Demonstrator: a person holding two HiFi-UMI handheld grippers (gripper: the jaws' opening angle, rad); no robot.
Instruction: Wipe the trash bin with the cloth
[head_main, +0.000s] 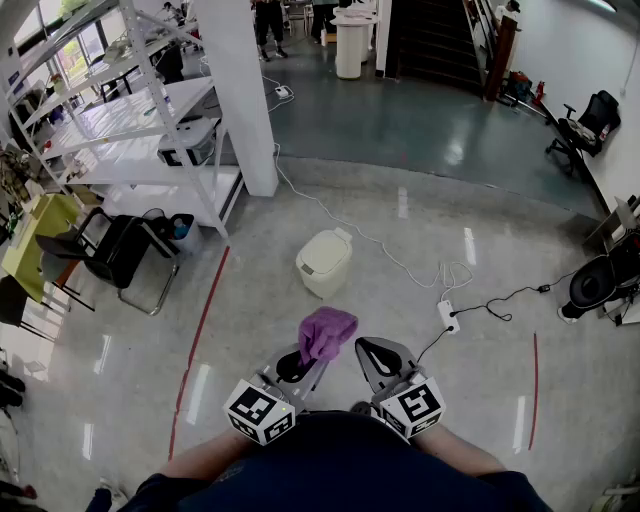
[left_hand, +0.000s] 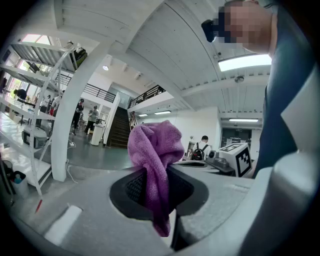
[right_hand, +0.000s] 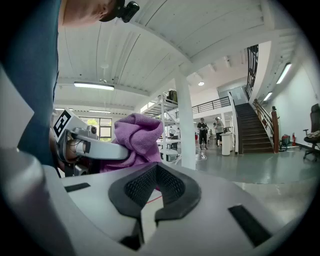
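A cream trash bin (head_main: 324, 262) with a closed lid stands on the floor, well ahead of both grippers. My left gripper (head_main: 300, 365) is shut on a purple cloth (head_main: 325, 333), which bunches up above its jaws. In the left gripper view the cloth (left_hand: 155, 150) is pinched between the black pads of that gripper (left_hand: 157, 187), a tail hanging down. My right gripper (head_main: 375, 352) is held beside it, shut with nothing in it. In the right gripper view its jaws (right_hand: 155, 190) meet, and the cloth (right_hand: 137, 137) and left gripper (right_hand: 90, 145) show to the left. Both grippers are held close to the body.
A white pillar (head_main: 243, 90) and metal shelving (head_main: 120, 120) stand at the back left. A black chair (head_main: 120, 250) sits to the left of the bin. A power strip (head_main: 447, 315) with cables lies right of the bin. A red line (head_main: 200, 340) marks the floor.
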